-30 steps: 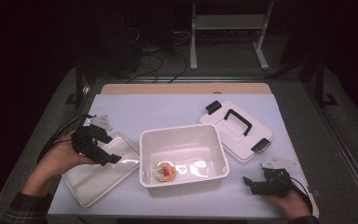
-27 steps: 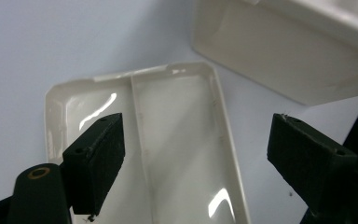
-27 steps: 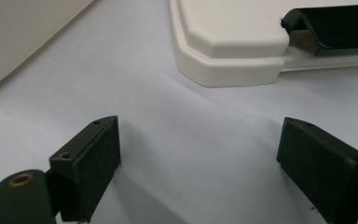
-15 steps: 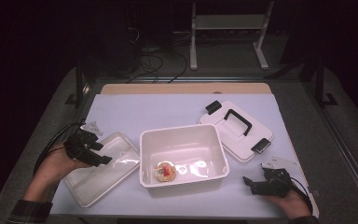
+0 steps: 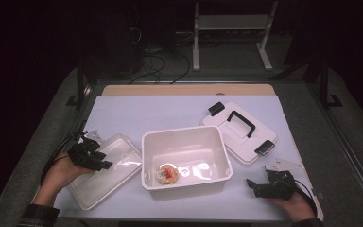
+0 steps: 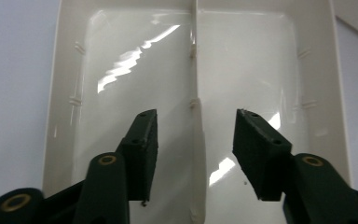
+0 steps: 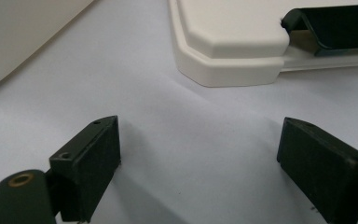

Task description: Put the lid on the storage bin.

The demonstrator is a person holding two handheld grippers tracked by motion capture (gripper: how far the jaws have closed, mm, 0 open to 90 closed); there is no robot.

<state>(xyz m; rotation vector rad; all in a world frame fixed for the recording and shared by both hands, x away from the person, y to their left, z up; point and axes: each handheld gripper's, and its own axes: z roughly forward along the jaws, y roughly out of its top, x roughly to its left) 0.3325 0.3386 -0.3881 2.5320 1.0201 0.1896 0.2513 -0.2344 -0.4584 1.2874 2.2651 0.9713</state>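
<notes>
Nearest the person's edge, we list the right hand-held gripper (image 5: pixel 260 186), held low on the tabletop (image 5: pixel 170 113) at the front right corner. Its jaws stand wide apart with nothing between them; in the right gripper view (image 7: pixel 198 154) they frame bare pale surface, and the rounded corner of a white lid (image 7: pixel 228 51) lies just beyond.

Next, at the front left, we list the left hand-held gripper (image 5: pixel 99 161), held over a shallow white tray (image 5: pixel 118 163) that lies at an angle to the table edge. Its jaws are parted and grip nothing. In the left gripper view (image 6: pixel 196 140) they straddle the tray's (image 6: pixel 65 93) low centre divider (image 6: pixel 196 112), one jaw over each of the two compartments, and both compartments look bare and glossy. We cannot tell whether the jaw tips touch the tray floor.

At the centre we list a deep white bin (image 5: pixel 186 156), uncovered and standing just beside the tray. On its floor, near the front left corner, sits a small round item (image 5: pixel 167 174), pale with a red patch; it is too small for us to identify.

Behind and to the right of the bin, we list the white lid (image 5: pixel 238 132) lying flat, top side up. It has a black handle (image 5: pixel 241 123) across the middle and a black latch at each end.

Farthest, beyond the tabletop, we note dark floor, cables (image 5: pixel 163 59) and the legs of a white stand (image 5: pixel 231 35).
</notes>
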